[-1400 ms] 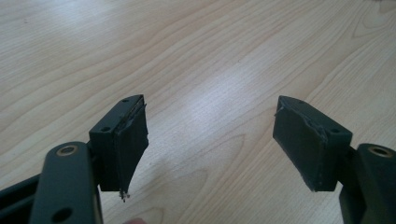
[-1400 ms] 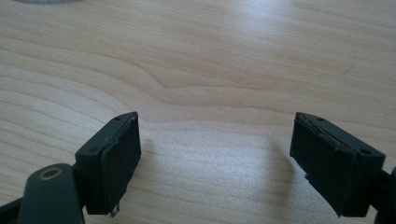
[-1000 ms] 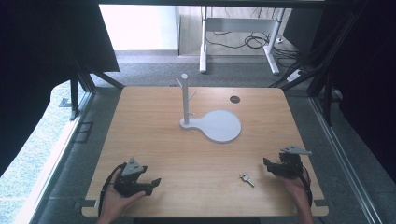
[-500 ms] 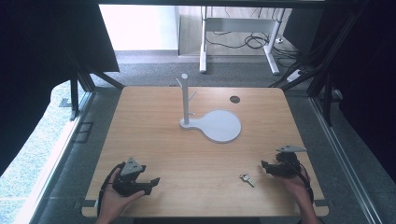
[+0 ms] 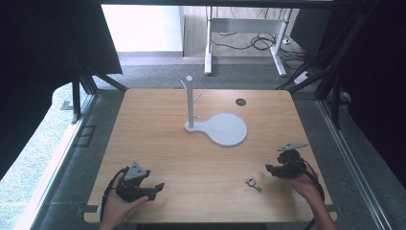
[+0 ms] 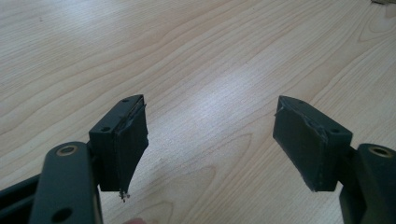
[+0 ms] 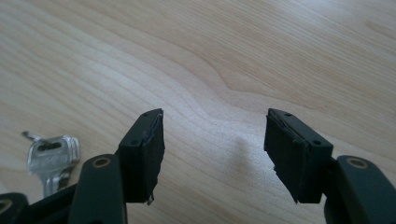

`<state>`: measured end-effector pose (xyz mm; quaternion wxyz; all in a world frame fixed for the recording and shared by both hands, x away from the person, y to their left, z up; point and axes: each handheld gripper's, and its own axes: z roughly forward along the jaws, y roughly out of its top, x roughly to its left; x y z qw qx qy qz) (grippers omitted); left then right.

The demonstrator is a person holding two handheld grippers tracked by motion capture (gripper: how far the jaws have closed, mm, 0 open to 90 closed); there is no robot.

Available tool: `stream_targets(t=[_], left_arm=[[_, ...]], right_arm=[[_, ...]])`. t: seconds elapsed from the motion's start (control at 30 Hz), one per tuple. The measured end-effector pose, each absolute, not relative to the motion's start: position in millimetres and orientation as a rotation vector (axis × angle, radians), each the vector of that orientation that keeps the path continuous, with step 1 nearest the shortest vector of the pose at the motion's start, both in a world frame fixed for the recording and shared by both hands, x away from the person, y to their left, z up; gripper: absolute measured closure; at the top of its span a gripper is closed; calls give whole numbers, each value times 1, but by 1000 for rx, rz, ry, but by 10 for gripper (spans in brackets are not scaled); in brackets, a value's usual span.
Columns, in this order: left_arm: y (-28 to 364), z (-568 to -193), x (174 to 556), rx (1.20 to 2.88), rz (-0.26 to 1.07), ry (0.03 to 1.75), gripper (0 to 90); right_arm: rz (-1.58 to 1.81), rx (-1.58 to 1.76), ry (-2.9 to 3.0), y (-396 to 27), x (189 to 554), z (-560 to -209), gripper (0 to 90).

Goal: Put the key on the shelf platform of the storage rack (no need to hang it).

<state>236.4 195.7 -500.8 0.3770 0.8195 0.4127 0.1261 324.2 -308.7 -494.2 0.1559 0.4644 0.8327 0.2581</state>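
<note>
Lying on the table (image 5: 158, 139) just beside the right gripper (image 5: 269, 168), the keys (image 5: 253, 183) sit unobstructed (stand (image 5: 216, 125) well apart); its empty jaws have just been closing, the left gripper (image 5: 158, 188) gapes; key blades cut off.

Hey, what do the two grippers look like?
Both are black. The left gripper and right gripper each carry a grey three-cornered plate on top and trail a black cable. Their jaws end in blocky black pads with frayed tape edges.
</note>
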Motion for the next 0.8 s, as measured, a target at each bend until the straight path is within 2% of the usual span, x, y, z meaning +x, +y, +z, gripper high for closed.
stream_targets(t=[0.17,0.8], left_arm=[[196,-502,237,2098,317,1058,265],[193,-505,237,2109,299,1060,264]], right_arm=[[663,1211,2479,-302,326,-482,422],[590,1142,2645,-268,339,-447,479]])
